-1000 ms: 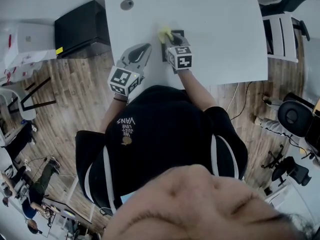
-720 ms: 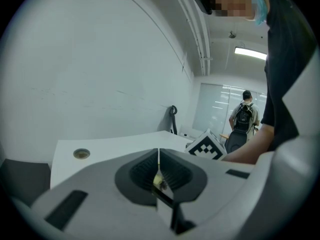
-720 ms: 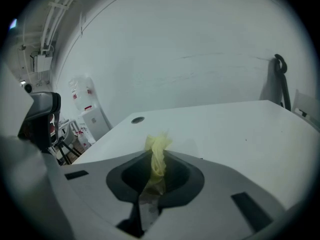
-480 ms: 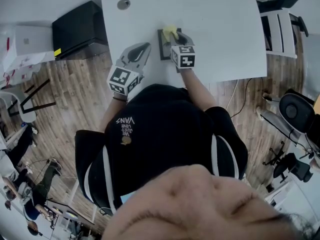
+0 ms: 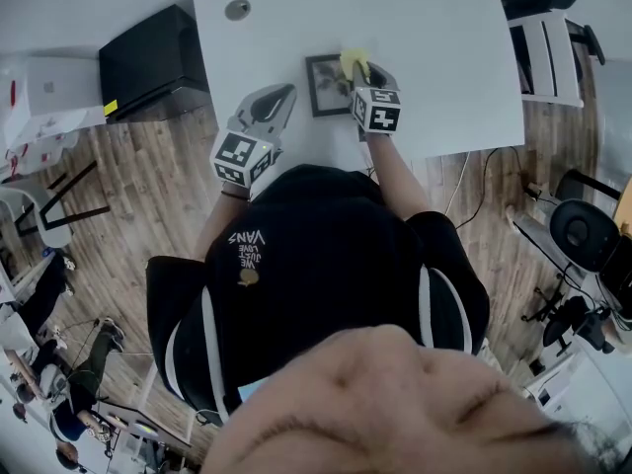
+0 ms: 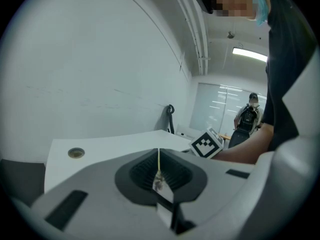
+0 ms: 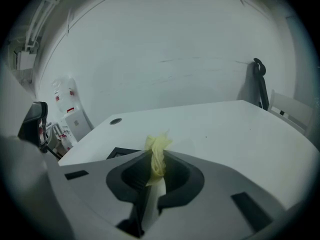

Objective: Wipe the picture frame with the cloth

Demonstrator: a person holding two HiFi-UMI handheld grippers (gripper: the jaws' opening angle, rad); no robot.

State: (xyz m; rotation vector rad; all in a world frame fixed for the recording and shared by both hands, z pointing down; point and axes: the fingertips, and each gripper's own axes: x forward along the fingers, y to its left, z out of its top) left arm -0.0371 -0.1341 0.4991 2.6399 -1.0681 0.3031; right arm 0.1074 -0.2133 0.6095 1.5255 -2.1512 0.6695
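A dark picture frame (image 5: 325,84) lies flat on the white table (image 5: 434,38); its corner (image 7: 116,152) shows in the right gripper view. My right gripper (image 5: 359,75) is shut on a yellow cloth (image 5: 354,63), held at the frame's right edge. The cloth (image 7: 157,154) bunches up between the jaws. My left gripper (image 5: 273,109) hovers at the table's near edge, left of the frame, with its jaws shut and nothing between them (image 6: 159,176).
A round cable hole (image 5: 237,9) sits at the table's far left. A black cabinet (image 5: 153,52) stands left of the table and a white chair (image 5: 546,52) to the right. The floor is wood.
My right gripper has slid to the right with the cloth, from over the frame to its right edge, uncovering the frame. The left gripper has stayed in place.
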